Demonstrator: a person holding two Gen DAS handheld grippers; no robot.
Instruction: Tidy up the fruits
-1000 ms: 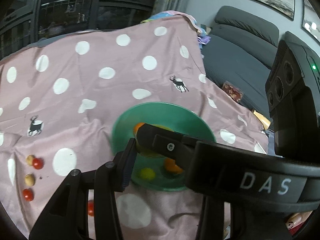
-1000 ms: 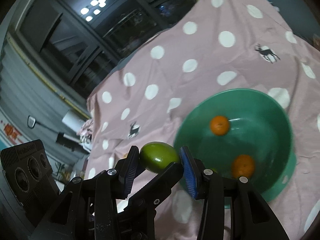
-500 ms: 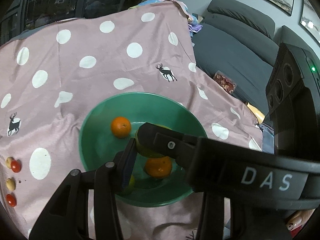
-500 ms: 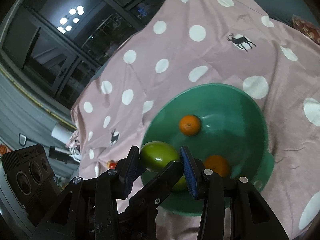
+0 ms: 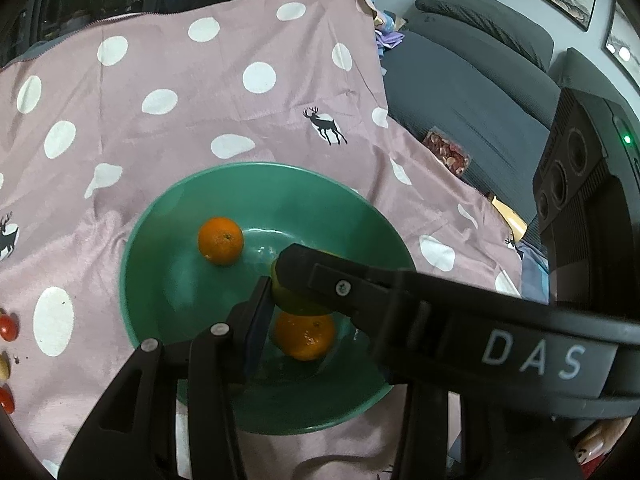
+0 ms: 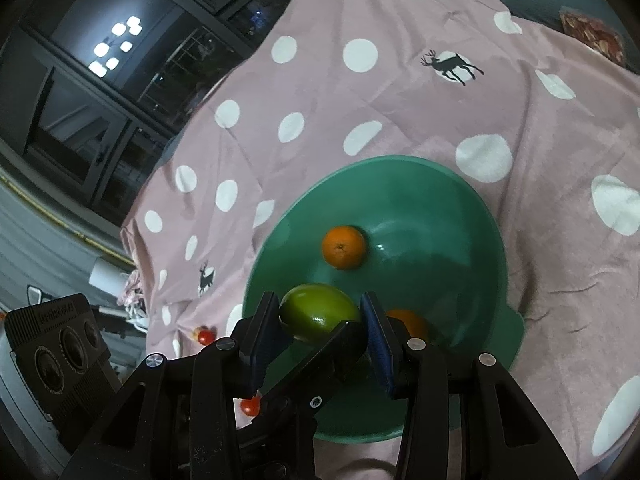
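Oranges (image 6: 344, 248) beneath gripped lime (image 6: 319, 312)

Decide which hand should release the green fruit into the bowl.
Right: the right gripper shows both jaws clamping the green fruit above the bowl; the left gripper is half hidden.

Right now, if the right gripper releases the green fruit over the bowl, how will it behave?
Smooth and egg-shaped, the green fruit will probably roll down the bowl's sloped wall toward the oranges. It looks undeformed between the right gripper's pads, so likely firm. Its glossy skin may slip under light grip.
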